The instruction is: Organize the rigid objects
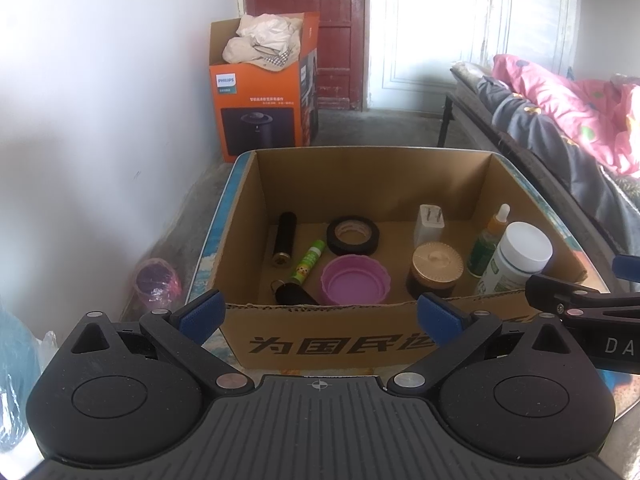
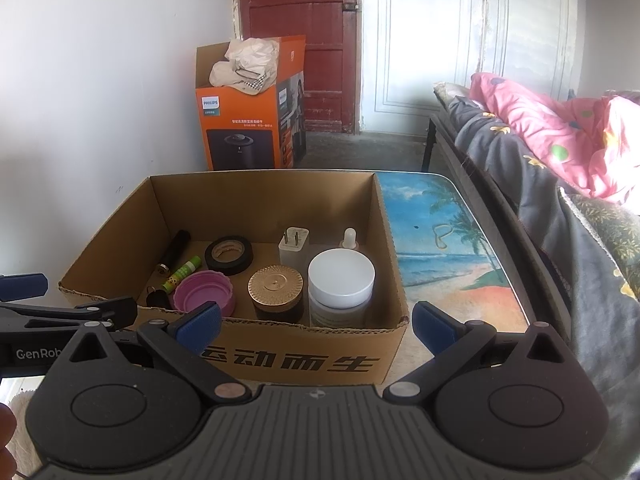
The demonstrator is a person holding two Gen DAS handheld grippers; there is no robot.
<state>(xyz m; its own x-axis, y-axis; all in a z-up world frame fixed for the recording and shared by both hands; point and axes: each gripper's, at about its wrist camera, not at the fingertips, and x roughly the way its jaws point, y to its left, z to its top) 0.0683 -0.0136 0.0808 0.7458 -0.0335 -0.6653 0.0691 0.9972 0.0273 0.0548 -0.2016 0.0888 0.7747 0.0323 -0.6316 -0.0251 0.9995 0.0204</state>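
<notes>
Cardboard box (image 1: pixel 348 332) beyond both spread, empty grippers

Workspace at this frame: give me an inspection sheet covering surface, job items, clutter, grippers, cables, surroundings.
Surface: beach-print table with a cardboard box on it.
Job's things: all in the box: tape roll, purple lid, gold-lidded jar, white-capped bottle, charger, dropper bottle, green tube, black cylinder.
Clutter: small loop on the table.
Grippers: left gripper and right gripper open, empty.
Cables: nothing seen.
Surroundings: orange Philips box, red door, bed.
</notes>
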